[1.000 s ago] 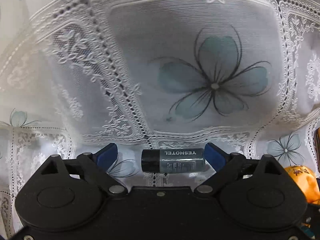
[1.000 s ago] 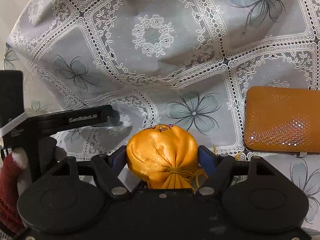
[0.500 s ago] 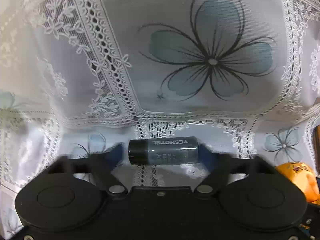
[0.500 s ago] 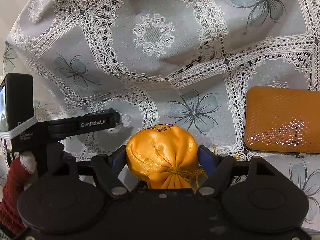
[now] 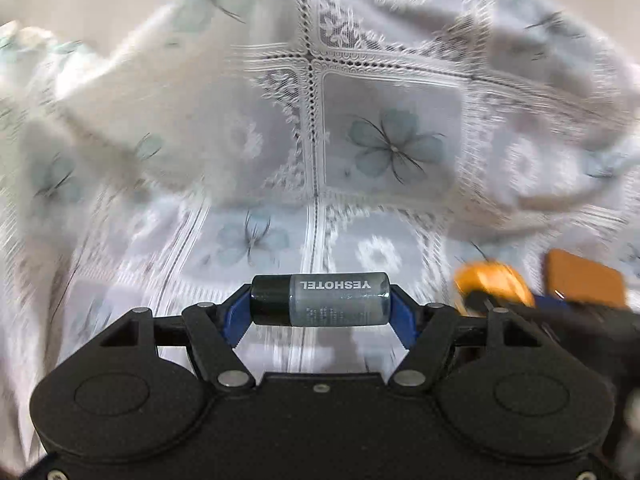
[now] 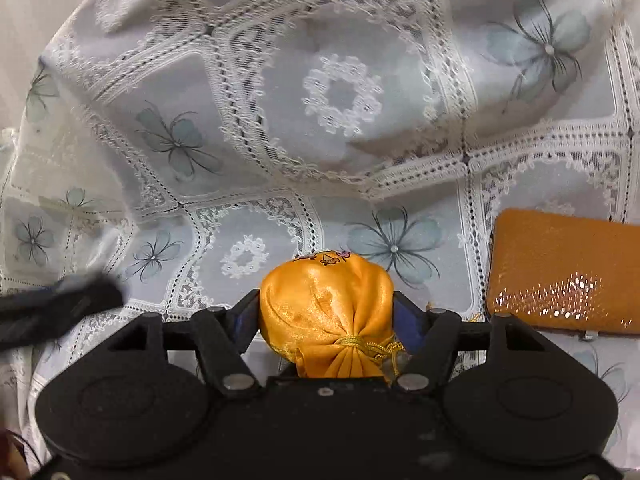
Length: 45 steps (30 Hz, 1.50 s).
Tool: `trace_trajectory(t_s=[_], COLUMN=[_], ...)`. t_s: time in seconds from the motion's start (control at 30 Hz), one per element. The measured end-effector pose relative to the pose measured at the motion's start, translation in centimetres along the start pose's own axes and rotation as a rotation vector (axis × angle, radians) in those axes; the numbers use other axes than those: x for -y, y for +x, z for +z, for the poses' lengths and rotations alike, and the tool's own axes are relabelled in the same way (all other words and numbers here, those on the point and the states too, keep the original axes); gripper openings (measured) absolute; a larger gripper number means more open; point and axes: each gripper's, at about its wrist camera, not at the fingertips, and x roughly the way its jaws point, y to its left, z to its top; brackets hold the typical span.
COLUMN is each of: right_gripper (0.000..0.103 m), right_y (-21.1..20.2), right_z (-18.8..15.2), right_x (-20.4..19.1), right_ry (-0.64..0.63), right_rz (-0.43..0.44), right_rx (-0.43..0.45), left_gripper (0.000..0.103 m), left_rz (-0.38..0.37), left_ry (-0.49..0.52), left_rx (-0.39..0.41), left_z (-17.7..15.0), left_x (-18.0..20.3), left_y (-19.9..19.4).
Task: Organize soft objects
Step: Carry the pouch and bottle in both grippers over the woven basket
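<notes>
Lace-trimmed grey tablecloth (image 6: 344, 92) printed with blue-green flowers, rumpled into folds toward the far side. Orange textured case (image 6: 560, 272) lying flat on it at right, glinting.

Left claw (image 5: 320, 306) clamped; right claw (image 6: 326, 312) closing, loaded.

Lace-patterned cloth over a rumpled surface, with an orange case laid on it.

A white lace tablecloth (image 6: 344, 92) printed with grey-blue flowers is spread over the supporting surface (what lies beneath is covered), and it is seen heaped into folds toward the back. An orange textured case (image 6: 560, 276) is laid flat on the cloth at the right; it is also seen, blurred, at the right edge of the left wrist view (image 5: 582, 282). Whether the orange satin pouch (image 6: 326, 300) rests on the cloth cannot be told.
</notes>
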Motion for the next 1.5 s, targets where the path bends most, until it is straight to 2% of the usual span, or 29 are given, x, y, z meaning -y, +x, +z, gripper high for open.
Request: trace_trajectory(t_s=[0.13, 0.23, 0.3, 0.5, 0.7, 0.97, 1.07, 1.27, 1.43, 1.5], right_gripper=[0.067, 0.067, 0.067, 0.067, 0.067, 0.067, 0.067, 0.067, 0.067, 0.067], right_y=[-1.2, -2.2, -4.0, -12.6, -21.3, -27.9, -28.6, -29.8, -29.4, -29.1], right_z=[-0.2, -0.2, -0.6, -2.9, -7.8, -15.7, -18.4, -23.4, -26.4, -27.0], right_x=[-0.7, -1.7, -2.4, -4.7, -5.4, -4.7, -3.9, -3.2, -1.6, -1.3], right_ry=[-0.053, -0.082, -0.101, -0.175, -0.224, -0.187, -0.127, -0.087, 0.02, 0.028], right_rz=[0.015, 0.0, 0.019, 0.111, 0.152, 0.151, 0.129, -0.019, -0.035, -0.051], right_rx=[0.066, 0.069, 0.087, 0.16, 0.183, 0.097, 0.029, -0.062, -0.212, -0.246], left_gripper=[0.065, 0.065, 0.065, 0.065, 0.065, 0.065, 0.065, 0.065, 0.065, 0.065], left_rz=[-0.031, -0.048, -0.065, -0.065, -0.057, -0.071, -0.071, -0.072, -0.07, -0.063], left_ry=[-0.017, -0.018, -0.014, 0.021, 0.022, 0.012, 0.006, 0.021, 0.029, 0.035], left_rx=[-0.005, -0.035, -0.039, -0.05, -0.056, -0.124, -0.158, -0.223, -0.292, -0.316], left_z=[-2.6, -5.4, -7.1, -11.6, -15.1, -19.5, -21.2, -24.3, -26.3, -26.8], left_x=[-0.3, -0.4, -0.2, 0.6, 0.3, 0.5, 0.7, 1.3, 1.6, 1.8], left_y=[-4.9, -7.7, -9.4, -14.4, -18.0, -20.5, -20.9, -21.5, -21.1, -20.8])
